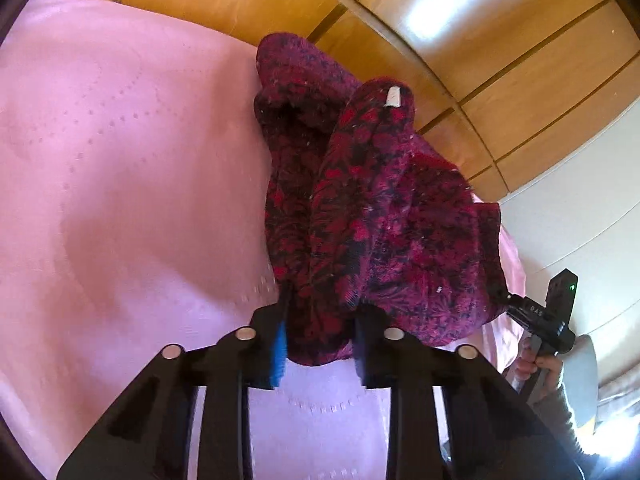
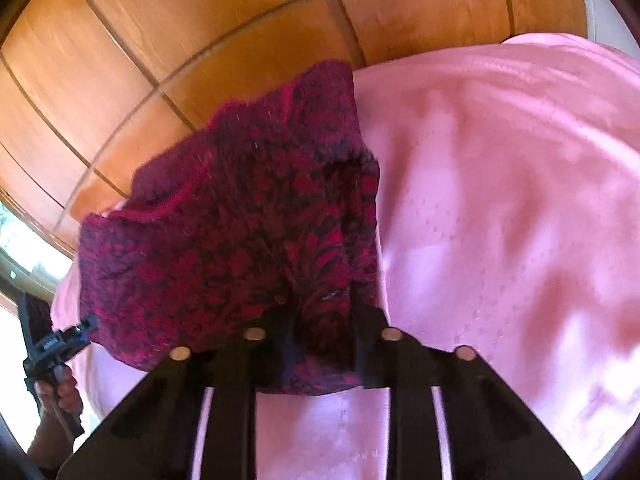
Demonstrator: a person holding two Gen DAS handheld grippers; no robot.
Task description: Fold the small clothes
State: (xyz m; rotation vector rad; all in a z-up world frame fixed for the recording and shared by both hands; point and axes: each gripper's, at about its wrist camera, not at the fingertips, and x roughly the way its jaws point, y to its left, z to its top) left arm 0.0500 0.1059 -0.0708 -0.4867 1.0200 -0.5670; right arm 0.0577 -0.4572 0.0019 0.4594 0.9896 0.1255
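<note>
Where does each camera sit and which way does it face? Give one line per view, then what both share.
Left wrist: on the left claw, looking down along it at the red garment it grips; the right claw shows.
Right wrist: on the right claw, facing the garment; the left claw and hand show.
Shared: garment, pink cover, wooden panels.

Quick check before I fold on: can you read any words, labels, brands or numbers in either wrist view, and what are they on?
"DAS": white letters on the black right gripper, seen in the left wrist view; small, so uncertain.
Small white tag on the dark red and black patterned knit garment: no print readable.
White marking on the black left gripper, right wrist view: too blurred to read.
</note>
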